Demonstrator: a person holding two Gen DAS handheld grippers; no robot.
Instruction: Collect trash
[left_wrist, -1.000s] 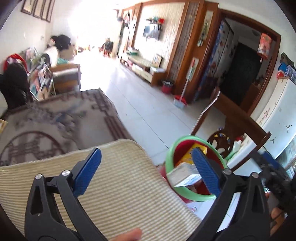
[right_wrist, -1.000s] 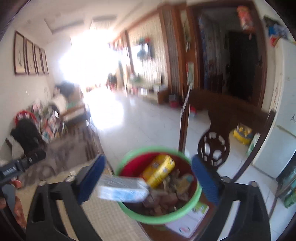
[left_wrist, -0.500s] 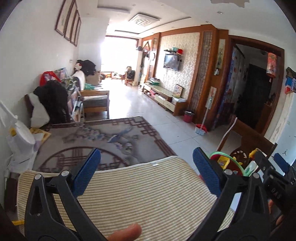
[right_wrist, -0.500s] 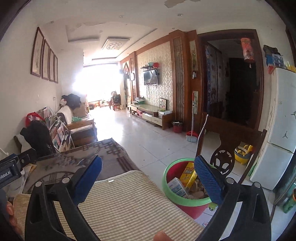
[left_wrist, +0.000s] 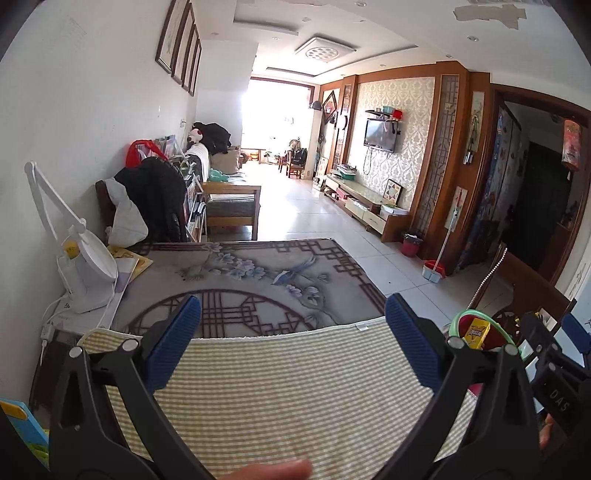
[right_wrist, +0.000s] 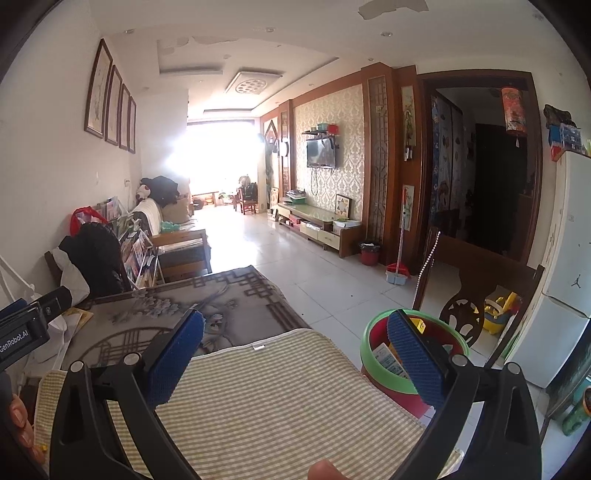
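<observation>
Both the left gripper (left_wrist: 291, 328) and right gripper (right_wrist: 295, 347) gape empty; the light, stiff cartons (right_wrist: 388, 360) in the bin (right_wrist: 369, 354) at four o'clock would pinch best across flat faces.

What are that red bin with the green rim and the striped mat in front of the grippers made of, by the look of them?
The red bin looks like moulded plastic: smooth, slightly shiny walls and a glossy green rim. The striped mat looks like woven fabric, matte, with fine yellow-green and cream lines and a small sewn tag at its far edge. Whether it is cotton or a synthetic cannot be told.
</observation>
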